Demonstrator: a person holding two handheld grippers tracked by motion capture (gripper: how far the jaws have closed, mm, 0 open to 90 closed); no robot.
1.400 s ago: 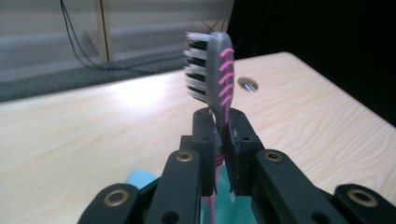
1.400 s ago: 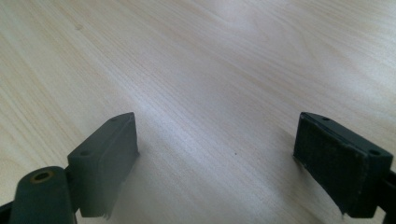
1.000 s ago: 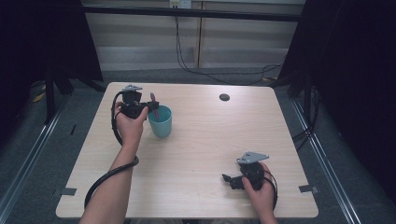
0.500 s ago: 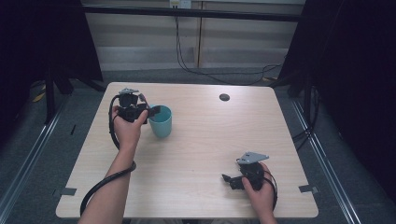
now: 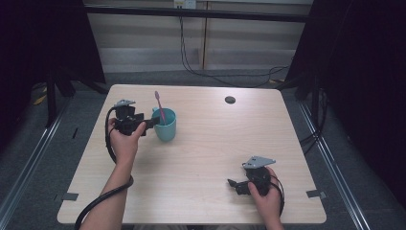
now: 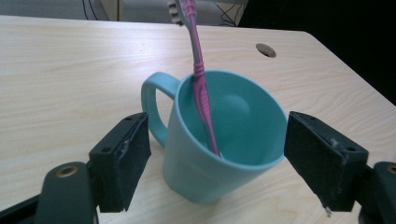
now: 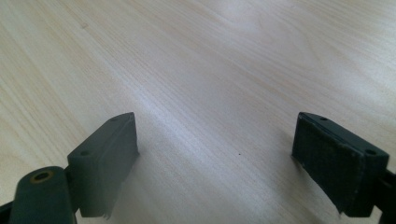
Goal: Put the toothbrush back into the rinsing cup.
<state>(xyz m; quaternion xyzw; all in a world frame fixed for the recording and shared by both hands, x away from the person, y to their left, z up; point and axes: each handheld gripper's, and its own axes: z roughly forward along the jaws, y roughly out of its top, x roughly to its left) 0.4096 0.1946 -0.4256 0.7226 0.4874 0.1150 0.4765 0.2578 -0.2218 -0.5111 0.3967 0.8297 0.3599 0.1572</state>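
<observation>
Since a second earlier, the pink toothbrush [image 5: 159, 108] had been let go into the teal mug [image 5: 165, 125], and the left claw [image 5: 152, 122] had been drawn back and lowered beside it. Its jaws had just been opening, and they were seen spread wide, pads clear of everything; the mug was framed between them in the left gripper view, untouched. The toothbrush [image 6: 200, 79] was left standing in the mug [image 6: 219, 144] straight ahead of that claw, its long axis steep, leaning on the near rim, bristles up and tilted away. The handle loop [image 6: 154, 105] was turned toward the claw's left-hand pad. The right claw [image 5: 235, 185] was held well apart from the mug, low over the bare surface [image 5: 215, 143], jaws also spread with nothing between them. By that reckoning, the left hand was judged far the nearer for any further move on the mug.
</observation>
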